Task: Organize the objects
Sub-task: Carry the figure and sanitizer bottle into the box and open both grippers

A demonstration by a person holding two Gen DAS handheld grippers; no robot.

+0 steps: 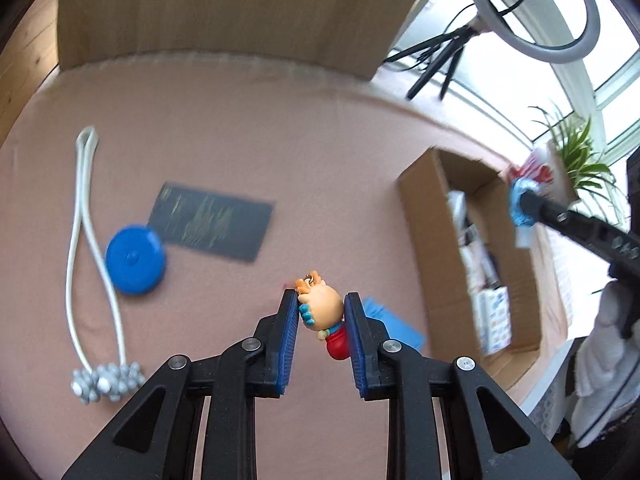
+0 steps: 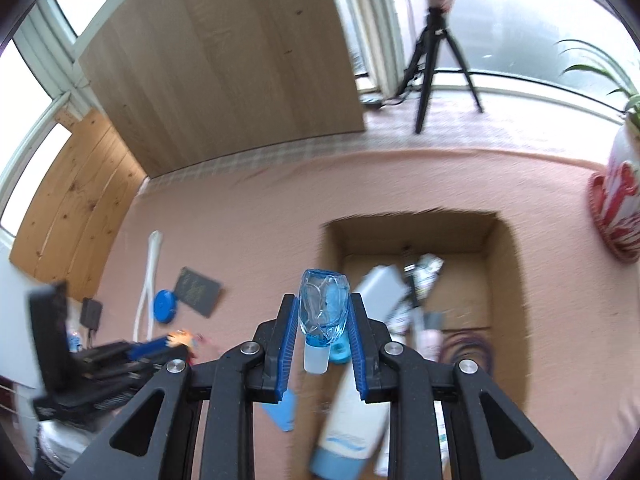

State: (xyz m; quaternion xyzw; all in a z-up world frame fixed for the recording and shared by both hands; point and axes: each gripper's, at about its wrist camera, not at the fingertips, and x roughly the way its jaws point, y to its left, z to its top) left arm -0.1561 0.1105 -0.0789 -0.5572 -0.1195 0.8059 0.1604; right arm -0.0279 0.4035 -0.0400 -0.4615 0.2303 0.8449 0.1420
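On the left side of the pink-clothed table (image 1: pixel 240 128) lies a white roller massager (image 1: pixel 86 240) with its studded heads toward the near edge. Just right of it a blue round case (image 1: pixel 135 259) sits beside a dark card (image 1: pixel 212 227). All three look untouched, probably waiting their turn.

The left gripper (image 1: pixel 320 312) clamps a small cartoon figurine (image 1: pixel 323 312) by its head between the blue pads, lifted clear of the cloth, apparently so it can travel to the cardboard box (image 1: pixel 424 216) at the right. Bare cloth lies between the gripper and the box's near wall, so the path seems open. A blue paper slip (image 1: pixel 396 324) lies just beside that wall.

The right gripper (image 2: pixel 324 312) pinches a small clear-blue bottle (image 2: pixel 323 304), white cap (image 2: pixel 316 358) pointing back. It hangs over the box opening, a sensible place to let go. Inside, a white tube (image 2: pixel 352 412), a grey pack (image 2: pixel 384 284) and other items crowd the left half. The right half of the floor looks freer. A red-and-white plant pot (image 2: pixel 620 204) stands near the table's right edge, well apart from the box.
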